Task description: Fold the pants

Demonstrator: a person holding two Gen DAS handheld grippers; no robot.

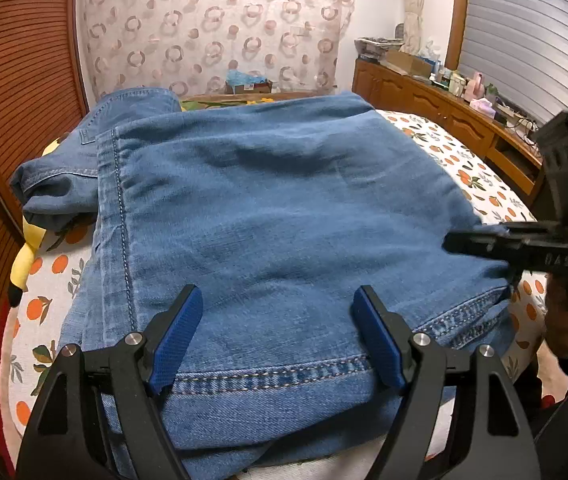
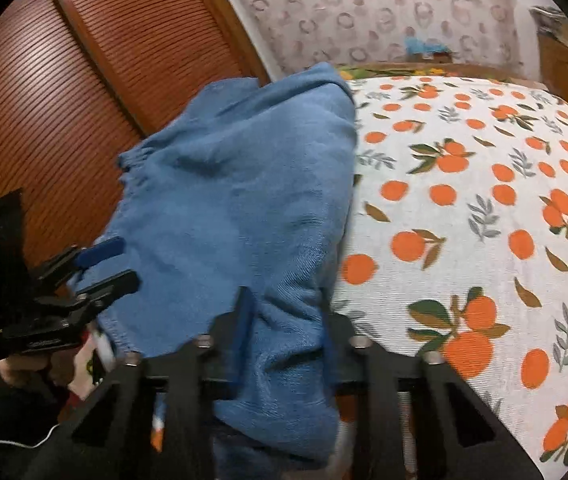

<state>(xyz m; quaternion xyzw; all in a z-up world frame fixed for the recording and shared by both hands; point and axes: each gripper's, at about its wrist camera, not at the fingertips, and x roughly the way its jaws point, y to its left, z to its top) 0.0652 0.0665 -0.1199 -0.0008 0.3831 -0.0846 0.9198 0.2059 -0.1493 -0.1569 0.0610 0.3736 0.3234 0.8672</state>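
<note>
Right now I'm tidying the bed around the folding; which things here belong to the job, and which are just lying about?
Job: jeans; left gripper, open over the hem; right gripper, fabric between its fingers; bed.

Lying about: yellow plush toy beside the jeans; clutter on the dresser; blue bag behind the bed.

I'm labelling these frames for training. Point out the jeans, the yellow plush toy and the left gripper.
jeans (image 1: pixel 284 208), left wrist view, top denim layer.
yellow plush toy (image 1: pixel 30 246), left wrist view, yellow body.
left gripper (image 1: pixel 278 334), left wrist view, between fingertips.
</note>
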